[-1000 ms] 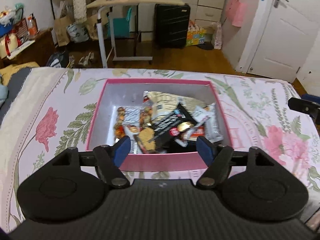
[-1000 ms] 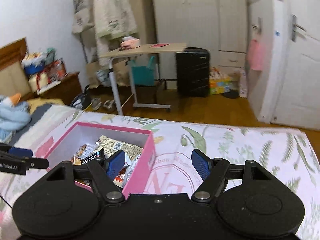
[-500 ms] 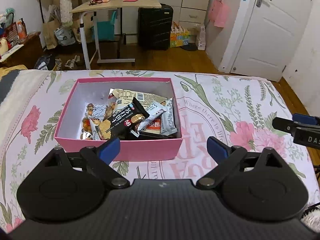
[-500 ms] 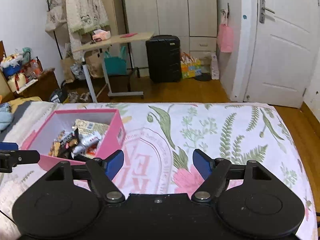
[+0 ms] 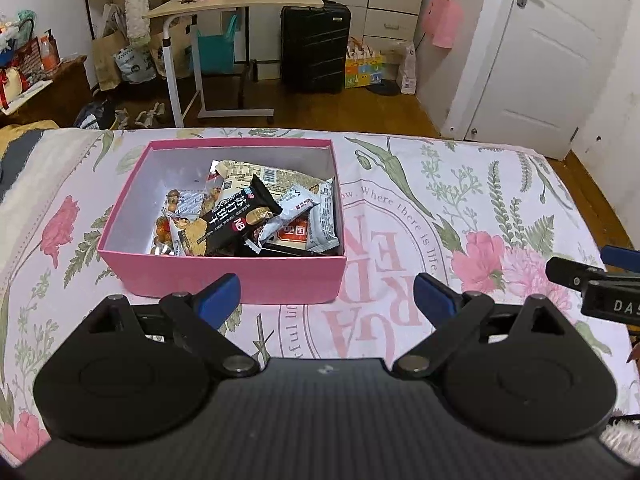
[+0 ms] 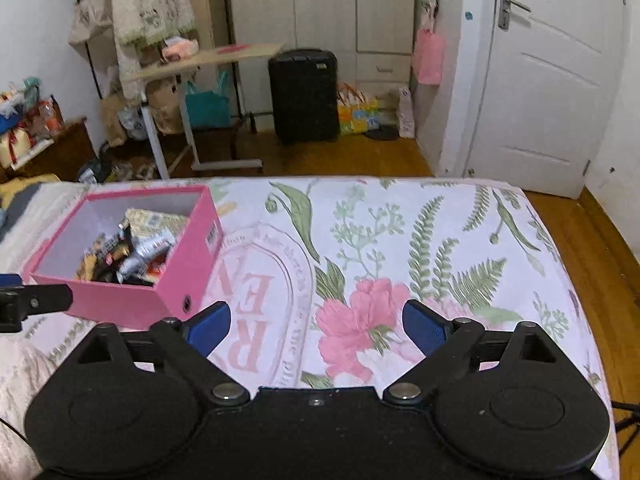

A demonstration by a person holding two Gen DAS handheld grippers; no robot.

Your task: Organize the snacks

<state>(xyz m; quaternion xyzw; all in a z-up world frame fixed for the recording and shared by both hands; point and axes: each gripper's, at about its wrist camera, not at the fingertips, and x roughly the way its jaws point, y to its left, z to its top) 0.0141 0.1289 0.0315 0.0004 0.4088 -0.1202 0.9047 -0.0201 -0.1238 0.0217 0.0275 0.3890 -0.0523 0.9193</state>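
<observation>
I have two grippers up over the bed, whose floral bedspread (image 5: 460, 184) is pink, green and white. My left gripper (image 5: 326, 294) has both blue pads spread wide with nothing between them, and it holds nothing; it hangs just in front of the near wall of the one open pink cardboard box (image 5: 224, 276). My right gripper (image 6: 316, 322) is opening its jaws at this moment, also empty, over bare bedspread to the right of the box; in its view the box (image 6: 120, 300) sits at the left, well apart from its pads.

All the snacks I can see lie inside that single box, piled toward its right half. I count one black wrapped biscuit packet (image 5: 236, 220) lying on top, one large beige printed packet (image 5: 256, 174) behind it, two silver-white sachets (image 5: 316, 216) at the right, and a cluster of small clear-wrapped sweets (image 5: 176, 220) at the left whose number I cannot make out. None lies on the bedspread.

Beyond the bed I see one rolling wooden-topped desk (image 5: 236, 0), one black hard-shell suitcase (image 5: 314, 48) and one white panelled door (image 5: 552, 60).
</observation>
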